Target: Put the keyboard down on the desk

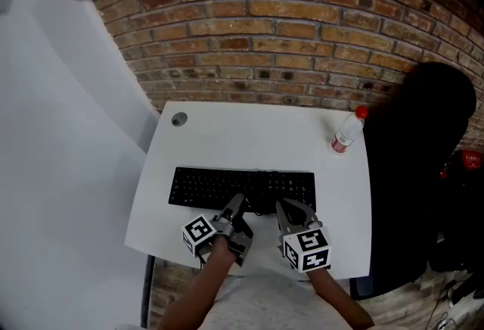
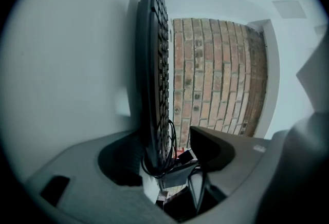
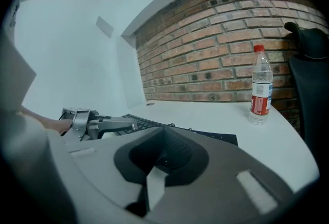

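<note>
A black keyboard (image 1: 242, 188) lies flat on the white desk (image 1: 249, 135), with its cable looped at the near edge. My left gripper (image 1: 237, 205) is turned on its side at that near edge. In the left gripper view the keyboard (image 2: 154, 74) shows edge-on between the jaws of the left gripper (image 2: 169, 155), which is open: a gap shows beside the right-hand pad (image 2: 212, 148). My right gripper (image 1: 284, 208) sits just to the right, at the same edge. In its own view the right gripper (image 3: 164, 133) has its pads together, with the keyboard (image 3: 211, 136) beyond the tips.
A clear water bottle (image 1: 346, 132) with a red cap stands at the desk's back right. A black chair (image 1: 423, 169) is close to the desk's right side. A cable hole (image 1: 178, 119) is at the back left. A brick wall (image 1: 287, 33) runs behind.
</note>
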